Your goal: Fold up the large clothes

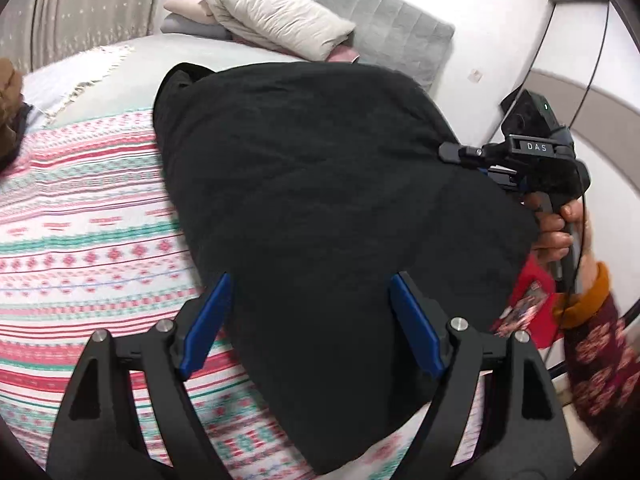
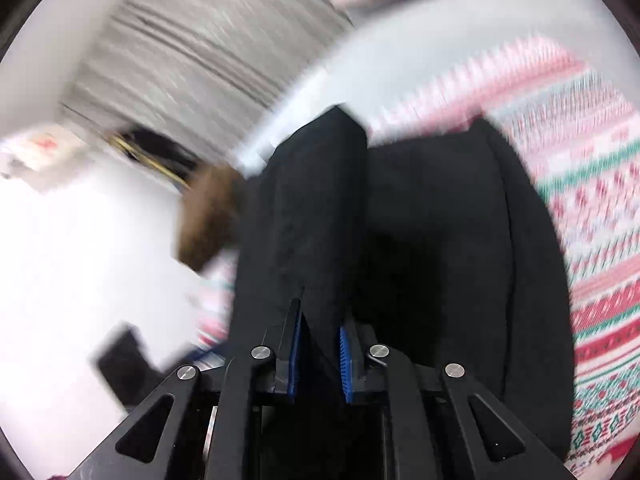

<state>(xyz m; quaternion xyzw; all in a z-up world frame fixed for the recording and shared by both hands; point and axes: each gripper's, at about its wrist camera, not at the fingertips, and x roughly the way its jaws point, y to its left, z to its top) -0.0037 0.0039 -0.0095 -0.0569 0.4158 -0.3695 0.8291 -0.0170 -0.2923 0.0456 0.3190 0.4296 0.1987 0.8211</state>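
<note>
We see a large black fleece garment (image 1: 320,208) spread on the bed, over a knitted blanket with pink, red and green stripes (image 1: 88,240). Our left gripper (image 1: 310,320) hangs above the near part of this garment with its jaws released wide; the black cloth lies below and between the two blue pads (image 1: 208,320), but they do not press it. To the right of these jaws, our right gripper (image 1: 448,151) reaches the far right edge of the garment, and a hand (image 1: 556,228) in a dark red patterned sleeve with a mustard cuff (image 1: 592,320) holds its handle. In the right wrist view, which is blurred, the right gripper (image 2: 319,344) has its jaws clenched on a raised fold of the black garment (image 2: 400,240), and the fold runs forward from the jaws. Beyond the left jaws, a cream pillow (image 1: 276,16) lies against a grey padded headboard (image 1: 400,36).
</note>
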